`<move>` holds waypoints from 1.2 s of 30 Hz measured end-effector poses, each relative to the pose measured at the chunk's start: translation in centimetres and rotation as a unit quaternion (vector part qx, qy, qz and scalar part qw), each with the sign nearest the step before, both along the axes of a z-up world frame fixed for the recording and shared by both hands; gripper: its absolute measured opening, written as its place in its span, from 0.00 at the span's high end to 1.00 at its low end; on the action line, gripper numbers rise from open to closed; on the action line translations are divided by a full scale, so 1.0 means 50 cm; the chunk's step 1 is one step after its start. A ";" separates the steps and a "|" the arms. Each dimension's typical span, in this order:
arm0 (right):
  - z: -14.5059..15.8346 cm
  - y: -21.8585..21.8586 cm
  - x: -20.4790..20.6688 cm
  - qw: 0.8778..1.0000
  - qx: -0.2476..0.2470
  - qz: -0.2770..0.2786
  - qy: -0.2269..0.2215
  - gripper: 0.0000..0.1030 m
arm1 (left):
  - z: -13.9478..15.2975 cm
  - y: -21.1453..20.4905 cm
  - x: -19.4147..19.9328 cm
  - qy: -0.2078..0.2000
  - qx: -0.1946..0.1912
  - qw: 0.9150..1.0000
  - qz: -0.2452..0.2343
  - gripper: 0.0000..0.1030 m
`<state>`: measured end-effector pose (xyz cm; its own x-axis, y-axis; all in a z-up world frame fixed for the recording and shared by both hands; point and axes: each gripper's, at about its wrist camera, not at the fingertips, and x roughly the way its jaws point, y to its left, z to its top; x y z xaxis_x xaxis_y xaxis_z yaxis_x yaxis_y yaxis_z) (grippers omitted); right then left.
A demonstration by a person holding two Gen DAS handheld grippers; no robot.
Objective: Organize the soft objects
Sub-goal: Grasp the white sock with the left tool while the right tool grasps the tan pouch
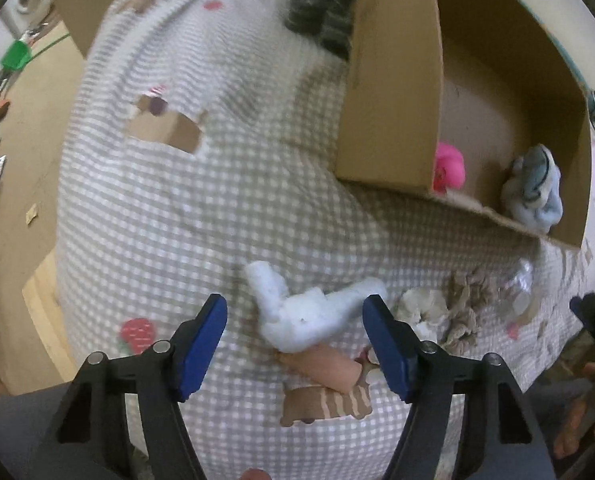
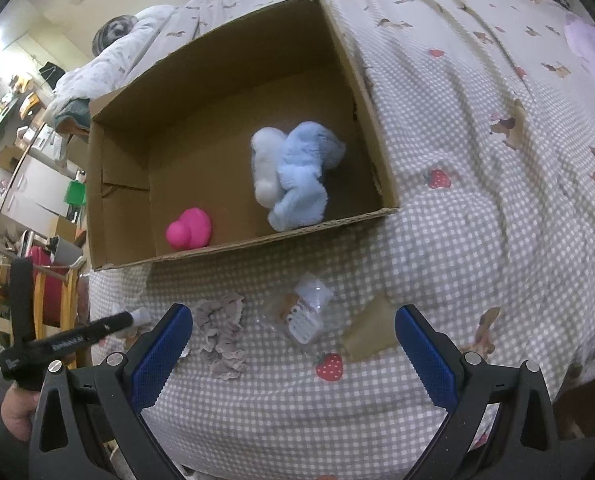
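A pale blue fluffy soft toy (image 1: 297,320) lies on the checked bedspread (image 1: 217,200) between the fingers of my left gripper (image 1: 295,320). The gripper's left pad stands apart from the toy and the right pad is at its end, so the gripper is open. A white scrunchie (image 1: 421,306) and a beige scrunchie (image 1: 463,312) lie just to the right. My right gripper (image 2: 293,340) hangs open above the bed, over the beige scrunchie (image 2: 223,336) and a clear plastic packet (image 2: 301,312). The cardboard box (image 2: 233,252) holds a pink toy (image 2: 189,229) and a blue-and-white plush (image 2: 293,172).
A grey plush (image 1: 321,8) lies beyond the box at the far end of the bed. The bed's left edge drops to a wooden floor (image 1: 25,140). A lilac soft thing (image 2: 589,48) lies at the far right. A hand (image 2: 15,404) holds the left gripper's handle.
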<state>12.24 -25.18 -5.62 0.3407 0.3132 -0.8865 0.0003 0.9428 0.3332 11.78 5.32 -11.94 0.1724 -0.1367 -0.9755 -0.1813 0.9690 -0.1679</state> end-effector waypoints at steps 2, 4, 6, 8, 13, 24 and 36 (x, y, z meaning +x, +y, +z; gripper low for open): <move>-0.006 -0.008 0.006 1.000 -0.007 -0.006 0.007 0.00 | -0.007 -0.009 0.000 -0.004 0.012 1.000 -0.010 0.47; -0.011 -0.015 0.009 1.000 -0.002 -0.012 0.012 0.00 | -0.017 -0.017 0.004 0.005 0.007 1.000 -0.014 0.69; -0.011 -0.018 0.012 1.000 -0.002 -0.016 0.013 0.00 | -0.019 -0.025 0.002 0.003 0.006 1.000 -0.020 0.73; -0.010 -0.022 0.014 1.000 -0.011 -0.017 0.011 0.00 | -0.015 -0.031 -0.002 -0.004 0.010 1.000 -0.023 0.74; -0.007 -0.043 0.008 1.000 0.000 -0.029 0.013 0.00 | 0.031 -0.023 -0.019 -0.031 -0.005 0.999 -0.010 0.75; -0.029 -0.114 -0.009 0.996 0.033 -0.076 0.042 0.02 | 0.127 -0.039 -0.063 -0.099 -0.007 0.995 -0.017 0.75; -0.134 -0.129 0.020 0.986 0.025 -0.097 0.136 0.59 | 0.114 -0.068 -0.042 -0.093 0.007 0.995 -0.039 0.75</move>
<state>13.22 -31.63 -12.32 0.1506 0.3103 -0.9387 0.2753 0.8987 0.3412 9.68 1.93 -6.22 0.3398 -0.1440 -0.9294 -0.0726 0.9812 -0.1786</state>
